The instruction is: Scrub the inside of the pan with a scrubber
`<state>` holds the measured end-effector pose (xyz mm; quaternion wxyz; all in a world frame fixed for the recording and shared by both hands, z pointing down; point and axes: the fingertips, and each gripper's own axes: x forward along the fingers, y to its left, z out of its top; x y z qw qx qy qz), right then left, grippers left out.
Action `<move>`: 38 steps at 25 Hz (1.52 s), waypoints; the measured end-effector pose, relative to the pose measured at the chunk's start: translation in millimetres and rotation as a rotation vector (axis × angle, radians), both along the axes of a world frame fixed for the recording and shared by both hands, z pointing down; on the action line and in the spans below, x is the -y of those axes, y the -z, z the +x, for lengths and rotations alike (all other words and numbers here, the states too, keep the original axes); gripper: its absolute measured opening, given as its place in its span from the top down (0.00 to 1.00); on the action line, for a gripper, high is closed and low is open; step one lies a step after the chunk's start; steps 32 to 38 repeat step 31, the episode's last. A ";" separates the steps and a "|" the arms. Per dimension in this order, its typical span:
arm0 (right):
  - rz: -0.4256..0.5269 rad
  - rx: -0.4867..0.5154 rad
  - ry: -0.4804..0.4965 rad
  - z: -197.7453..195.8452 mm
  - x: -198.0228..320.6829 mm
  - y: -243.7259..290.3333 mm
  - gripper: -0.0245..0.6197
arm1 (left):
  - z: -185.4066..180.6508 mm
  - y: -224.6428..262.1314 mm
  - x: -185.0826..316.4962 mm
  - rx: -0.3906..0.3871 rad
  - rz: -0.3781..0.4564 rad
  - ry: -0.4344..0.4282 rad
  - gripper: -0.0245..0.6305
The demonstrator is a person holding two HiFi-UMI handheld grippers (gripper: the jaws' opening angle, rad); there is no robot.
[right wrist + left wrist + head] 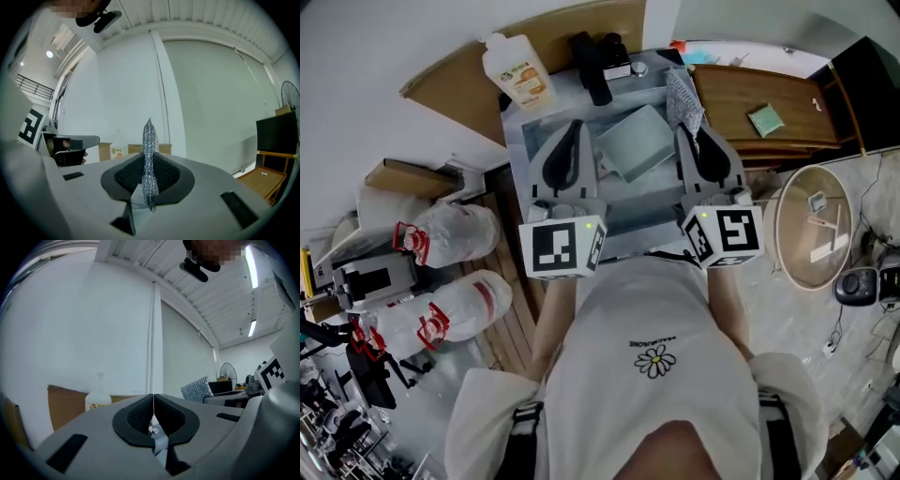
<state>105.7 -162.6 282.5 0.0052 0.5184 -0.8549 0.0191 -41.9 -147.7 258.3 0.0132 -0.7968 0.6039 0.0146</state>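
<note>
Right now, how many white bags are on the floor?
2, both at the head view's left: far bag, near bag beside it. Others may be hidden.

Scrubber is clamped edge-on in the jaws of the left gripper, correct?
Not quite: the scrubber is clamped edge-on in the jaws of the right gripper, as the right gripper view shows. The left gripper is shut on nothing.

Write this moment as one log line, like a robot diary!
left gripper: shut, empty | right gripper: shut on scrubber | scrubber: in the air
</note>
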 end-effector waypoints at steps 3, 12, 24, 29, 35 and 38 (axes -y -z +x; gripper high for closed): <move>0.016 0.001 -0.008 4.5 -4.3 0.1 0.89 | -6.2 -8.8 -7.4 -0.004 -0.014 0.026 0.93; 0.038 -0.001 -0.026 10.5 -3.1 6.3 0.89 | -13.2 -1.9 -3.3 -0.006 0.011 0.050 0.93; 0.027 0.005 -0.011 5.3 1.3 2.8 0.89 | -16.7 -2.6 1.2 -0.006 0.006 0.045 0.93; 0.017 0.010 -0.018 6.3 0.3 0.3 0.89 | -16.7 -3.2 1.4 -0.013 0.000 0.038 0.93; 0.013 0.010 -0.020 6.6 -0.2 -0.7 0.89 | -16.7 -3.0 1.3 -0.018 -0.001 0.034 0.93; 0.013 0.010 -0.020 6.6 -0.2 -0.7 0.89 | -16.7 -3.0 1.3 -0.018 -0.001 0.034 0.93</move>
